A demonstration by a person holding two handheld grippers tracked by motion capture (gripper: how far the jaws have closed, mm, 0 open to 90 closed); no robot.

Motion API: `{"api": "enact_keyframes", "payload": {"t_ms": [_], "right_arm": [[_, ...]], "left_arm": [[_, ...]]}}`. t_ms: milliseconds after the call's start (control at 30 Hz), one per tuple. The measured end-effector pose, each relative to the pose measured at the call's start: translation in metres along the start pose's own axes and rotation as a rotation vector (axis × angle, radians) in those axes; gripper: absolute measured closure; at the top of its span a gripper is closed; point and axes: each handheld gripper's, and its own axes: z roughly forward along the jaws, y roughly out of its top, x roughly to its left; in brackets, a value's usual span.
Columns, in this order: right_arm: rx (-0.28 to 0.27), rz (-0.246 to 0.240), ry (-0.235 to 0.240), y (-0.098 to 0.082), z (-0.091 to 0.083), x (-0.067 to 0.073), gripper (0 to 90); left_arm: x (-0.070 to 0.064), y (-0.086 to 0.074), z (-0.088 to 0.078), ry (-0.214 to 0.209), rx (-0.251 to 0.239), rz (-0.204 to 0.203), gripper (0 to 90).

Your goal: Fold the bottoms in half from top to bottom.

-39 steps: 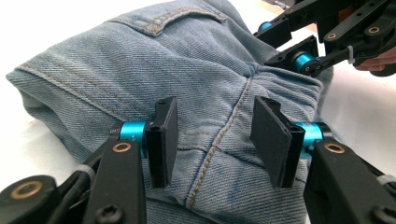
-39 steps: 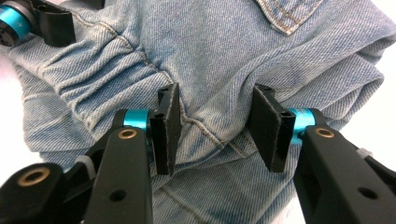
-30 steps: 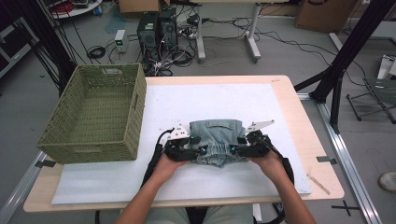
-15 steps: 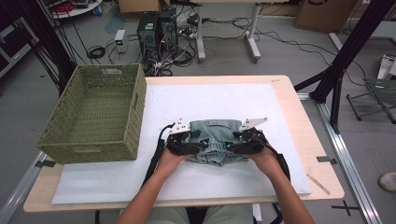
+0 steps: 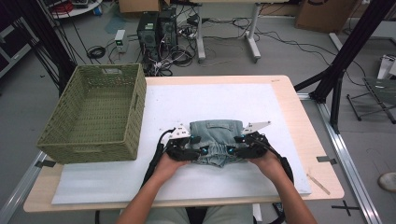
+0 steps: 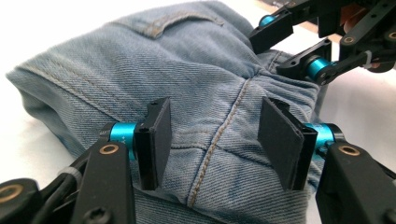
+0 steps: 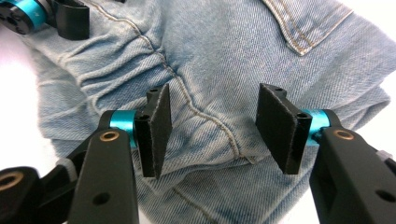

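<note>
Both sets of jaws just widened, pads off the denim.
Left gripper & right gripper straddle folded jeans mid-mat; fold looks released, basket w/ nothing in it likely next.

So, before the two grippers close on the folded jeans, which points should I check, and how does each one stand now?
1. Left gripper open: ok, its pads stand apart over the denim.
2. Right gripper open: ok, pads apart too.
3. Folded jeans between each gripper's pads: ok, fabric shows in both gaps.
4. Both grippers at opposite sides of the jeans: ok.
5. Fold lies flat: not ok, fabric is bunched near the seam.
6. Basket free to receive: ok, nothing inside.
</note>
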Motion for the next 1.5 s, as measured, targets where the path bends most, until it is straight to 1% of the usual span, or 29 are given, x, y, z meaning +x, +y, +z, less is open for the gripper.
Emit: {"api": "enact_keyframes", "payload": {"t_ms": [67, 100, 133, 167, 200, 233, 267, 300, 400, 433, 467, 500, 567, 600, 667, 700, 800, 867, 900, 933, 967, 1000, 1100, 1267, 1300, 1333, 1367, 1467, 1500], "right_arm": [[-0.051, 0.001, -0.016, -0.001, -0.009, 0.000, 46.2], [-0.114, 0.017, -0.033, -0.004, -0.021, -0.003, 50.7], [-0.114, 0.017, -0.033, -0.004, -0.021, -0.003, 50.7], [-0.133, 0.022, -0.060, -0.009, -0.032, -0.008, 59.9], [-0.133, 0.022, -0.060, -0.009, -0.032, -0.008, 59.9], [-0.098, 0.020, -0.073, -0.015, -0.035, -0.013, 68.6], [-0.098, 0.020, -0.073, -0.015, -0.035, -0.013, 68.6], [-0.051, 0.020, -0.066, -0.020, -0.032, -0.015, 72.7], [-0.020, 0.010, -0.050, -0.024, -0.027, -0.013, 75.9], [0.027, -0.015, -0.055, -0.027, -0.022, -0.010, 77.8], [0.027, -0.015, -0.055, -0.027, -0.022, -0.010, 77.8], [0.073, -0.031, -0.070, -0.032, -0.017, -0.010, 78.1], [0.039, -0.004, -0.062, -0.040, -0.020, -0.009, 78.7], [0.039, -0.004, -0.062, -0.040, -0.020, -0.009, 78.7], [0.034, -0.016, -0.070, -0.043, -0.022, -0.008, 78.8], [0.040, -0.039, -0.082, -0.044, -0.024, -0.008, 78.7], [0.054, -0.049, -0.091, -0.042, -0.024, -0.008, 78.4], [0.066, -0.046, -0.102, -0.040, -0.023, -0.007, 75.2], [0.061, -0.023, -0.111, -0.038, -0.025, -0.008, 66.8], [0.061, -0.023, -0.111, -0.038, -0.025, -0.008, 66.8], [0.006, 0.016, -0.095, -0.038, -0.030, -0.010, 63.1], [0.006, 0.016, -0.095, -0.038, -0.030, -0.010, 63.1], [-0.037, 0.036, -0.104, -0.039, -0.037, -0.012, 60.1], [-0.039, 0.037, -0.114, -0.038, -0.038, -0.012, 59.6], [-0.039, 0.033, -0.112, -0.037, -0.037, -0.011, 59.6], [-0.039, 0.033, -0.112, -0.037, -0.037, -0.011, 59.6], [-0.034, 0.026, -0.111, -0.036, -0.036, -0.010, 59.6], [-0.038, 0.026, -0.110, -0.035, -0.036, -0.010, 59.6], [-0.038, 0.029, -0.114, -0.035, -0.036, -0.011, 59.6]], "left_arm": [[0.001, 0.003, -0.007, 0.005, -0.055, -0.031, 44.2], [0.002, 0.005, -0.017, 0.018, -0.110, -0.028, 43.5], [0.002, 0.005, -0.017, 0.018, -0.110, -0.028, 43.6], [0.004, 0.006, -0.025, 0.026, -0.138, -0.019, 43.5], [0.004, 0.006, -0.025, 0.026, -0.138, -0.019, 43.5], [0.007, 0.006, -0.030, 0.033, -0.149, -0.022, 43.6], [0.007, 0.006, -0.030, 0.033, -0.149, -0.022, 43.5], [0.010, 0.005, -0.034, 0.046, -0.154, -0.028, 43.5], [0.012, 0.003, -0.037, 0.056, -0.155, -0.036, 43.6], [0.013, 0.002, -0.038, 0.062, -0.155, -0.032, 43.5], [0.013, 0.002, -0.038, 0.062, -0.155, -0.032, 43.5], [0.013, 0.002, -0.040, 0.063, -0.155, -0.032, 43.5], [0.013, 0.000, -0.042, 0.069, -0.154, -0.027, 43.6], [0.013, 0.000, -0.042, 0.069, -0.154, -0.027, 43.8], [0.013, -0.001, -0.044, 0.069, -0.142, -0.032, 44.4], [0.014, -0.002, -0.046, 0.065, -0.135, -0.038, 45.1], [0.015, -0.003, -0.047, 0.064, -0.134, -0.045, 46.9], [0.014, -0.005, -0.048, 0.064, -0.119, -0.043, 48.2], [0.014, -0.006, -0.048, 0.065, -0.108, -0.041, 50.4], [0.014, -0.007, -0.047, 0.064, -0.095, -0.036, 50.4], [0.013, -0.010, -0.046, 0.051, -0.056, -0.028, 59.0], [0.013, -0.010, -0.046, 0.051, -0.056, -0.028, 65.0], [0.007, -0.015, -0.034, 0.011, 0.059, 0.004, 70.4], [0.004, -0.016, -0.028, 0.001, 0.085, 0.008, 73.0], [0.005, -0.017, -0.027, 0.006, 0.122, 0.007, 72.9], [0.005, -0.017, -0.027, 0.006, 0.122, 0.007, 73.0], [0.003, -0.017, -0.026, 0.018, 0.155, 0.011, 73.0], [0.002, -0.017, -0.025, 0.021, 0.166, 0.006, 75.0], [0.002, -0.017, -0.025, 0.013, 0.180, -0.026, 77.5]]}}
